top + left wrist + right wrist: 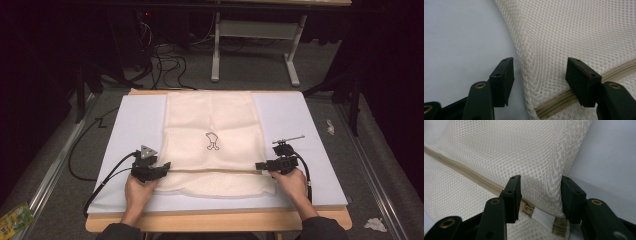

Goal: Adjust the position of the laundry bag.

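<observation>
Both hand-held grippers, left point(162, 166) and right point(261, 166), sit open astride the mesh bag's point(212, 125) zipper point(215, 171) ends near the worktop's point(305, 125) front edge, probably ready to clamp next.

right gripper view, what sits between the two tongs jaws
In the right gripper view, the corner of the cream mesh laundry bag bulges between the open right tongs, with the zipper's end and a white tab just below.

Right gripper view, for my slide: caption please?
Open right gripper straddling the mesh bag corner at its zipper end.
</observation>
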`<state>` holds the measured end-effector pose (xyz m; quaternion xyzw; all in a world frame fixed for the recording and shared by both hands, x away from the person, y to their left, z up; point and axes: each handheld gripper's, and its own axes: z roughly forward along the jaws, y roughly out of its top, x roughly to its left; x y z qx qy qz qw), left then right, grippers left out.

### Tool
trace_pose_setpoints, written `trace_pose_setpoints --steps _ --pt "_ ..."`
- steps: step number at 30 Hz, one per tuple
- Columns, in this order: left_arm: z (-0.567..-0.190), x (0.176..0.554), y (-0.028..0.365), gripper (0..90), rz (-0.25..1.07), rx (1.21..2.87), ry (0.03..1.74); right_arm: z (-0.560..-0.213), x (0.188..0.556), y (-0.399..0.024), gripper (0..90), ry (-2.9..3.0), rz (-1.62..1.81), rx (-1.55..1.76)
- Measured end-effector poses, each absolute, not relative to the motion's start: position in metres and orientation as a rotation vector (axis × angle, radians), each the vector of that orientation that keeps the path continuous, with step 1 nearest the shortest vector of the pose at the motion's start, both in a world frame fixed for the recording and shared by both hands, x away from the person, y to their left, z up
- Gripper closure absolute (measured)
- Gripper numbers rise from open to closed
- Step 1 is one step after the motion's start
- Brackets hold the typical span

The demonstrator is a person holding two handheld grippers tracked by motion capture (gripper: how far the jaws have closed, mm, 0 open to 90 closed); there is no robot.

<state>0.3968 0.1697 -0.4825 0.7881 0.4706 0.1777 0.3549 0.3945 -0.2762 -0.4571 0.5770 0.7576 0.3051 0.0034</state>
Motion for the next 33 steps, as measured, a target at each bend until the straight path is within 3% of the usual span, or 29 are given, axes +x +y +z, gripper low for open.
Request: trace_pose_setpoints --steps 1,8,11,33 --pt "-0.483 0.397 0.169 40.0 0.460 2.038 1.214 -0.457 0.394 -0.274 62.7 2.385 0.913 1.762" --pt "-0.482 0.398 0.169 39.9 0.454 2.046 1.216 -0.455 0.392 -0.264 73.2 2.417 0.776 1.620" --pt "-0.482 0.398 0.169 39.9 0.447 2.047 1.217 -0.458 0.391 -0.269 86.0 2.410 0.836 1.593" --pt "-0.458 0.396 0.161 39.9 0.322 1.992 1.120 -0.428 0.385 -0.283 88.3 2.379 1.122 1.537"
